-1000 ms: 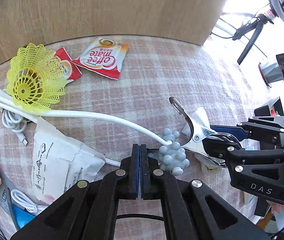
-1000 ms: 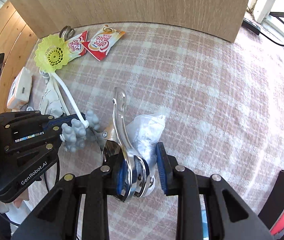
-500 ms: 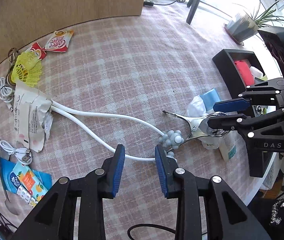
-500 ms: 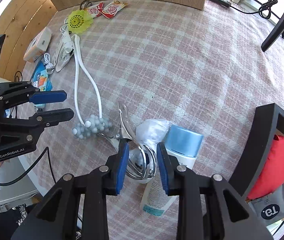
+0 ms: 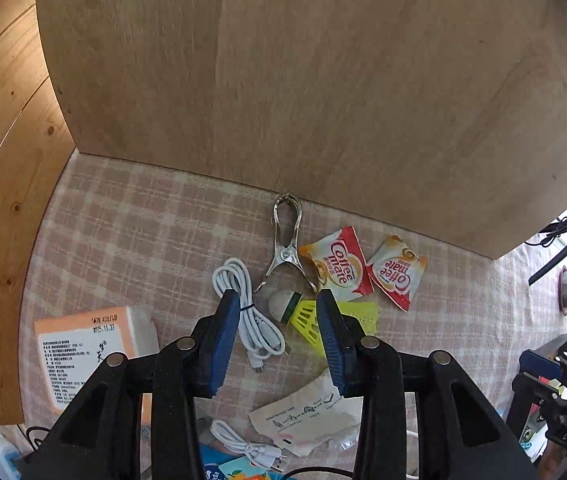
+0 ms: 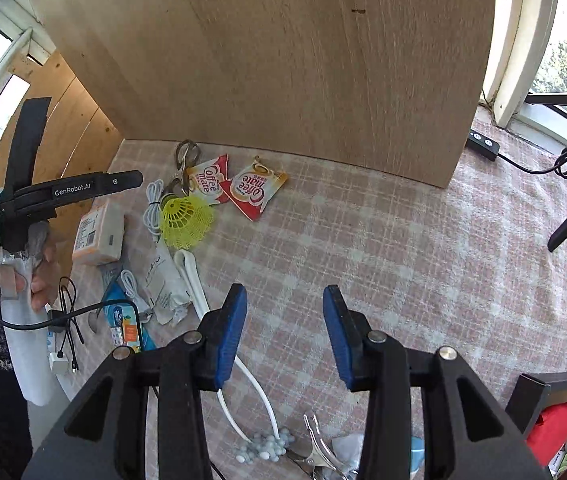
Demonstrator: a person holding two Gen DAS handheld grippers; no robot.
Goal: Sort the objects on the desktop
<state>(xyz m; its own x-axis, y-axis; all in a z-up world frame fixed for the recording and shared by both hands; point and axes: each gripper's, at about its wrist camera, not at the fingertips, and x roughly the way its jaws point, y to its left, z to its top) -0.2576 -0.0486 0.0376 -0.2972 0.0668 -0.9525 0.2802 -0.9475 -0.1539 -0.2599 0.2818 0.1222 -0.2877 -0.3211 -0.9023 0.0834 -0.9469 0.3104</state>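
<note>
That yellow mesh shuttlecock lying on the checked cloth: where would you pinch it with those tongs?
I'd take the yellow mesh shuttlecock at its narrow neck, just behind the round whitish cork tip. It lies on its side, tip towards the coiled white cable, so come from above with the open left tongs, one finger each side of the neck. The wide skirt is springy and would probably squash or slip.

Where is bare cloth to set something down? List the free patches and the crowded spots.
Free: the checked cloth right of the Coffee mate sachets, running to the wooden board and the black tray. Also the back-left corner beside the metal clip. Crowded: the left edge, around the yellow shuttlecock, white cables and tissue pack.
</note>
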